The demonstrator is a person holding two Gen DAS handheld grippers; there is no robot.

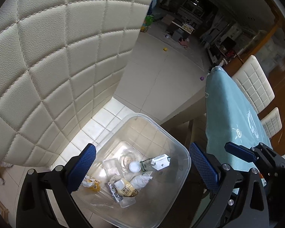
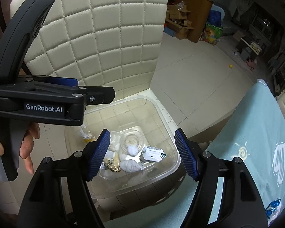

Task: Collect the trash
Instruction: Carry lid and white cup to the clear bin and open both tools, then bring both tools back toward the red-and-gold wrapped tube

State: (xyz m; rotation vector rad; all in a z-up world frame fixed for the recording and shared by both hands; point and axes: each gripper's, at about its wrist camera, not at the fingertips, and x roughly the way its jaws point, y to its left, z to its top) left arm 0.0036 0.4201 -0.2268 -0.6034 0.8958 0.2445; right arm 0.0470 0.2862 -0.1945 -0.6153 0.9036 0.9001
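A clear plastic bin sits on a cream chair seat. It holds several pieces of trash: a small carton, a crumpled tissue, a yellow snack wrapper and a clear bottle with a white cap. My left gripper hangs open above the bin, nothing between its blue pads. My right gripper is also open and empty over the bin. The two grippers are side by side: one finger of the right one shows in the left wrist view.
The quilted chair back rises just behind the bin. A table with a teal cloth stands to the right, with a blue wrapper on it. A person's hand holds the left gripper's handle. Tiled floor lies beyond.
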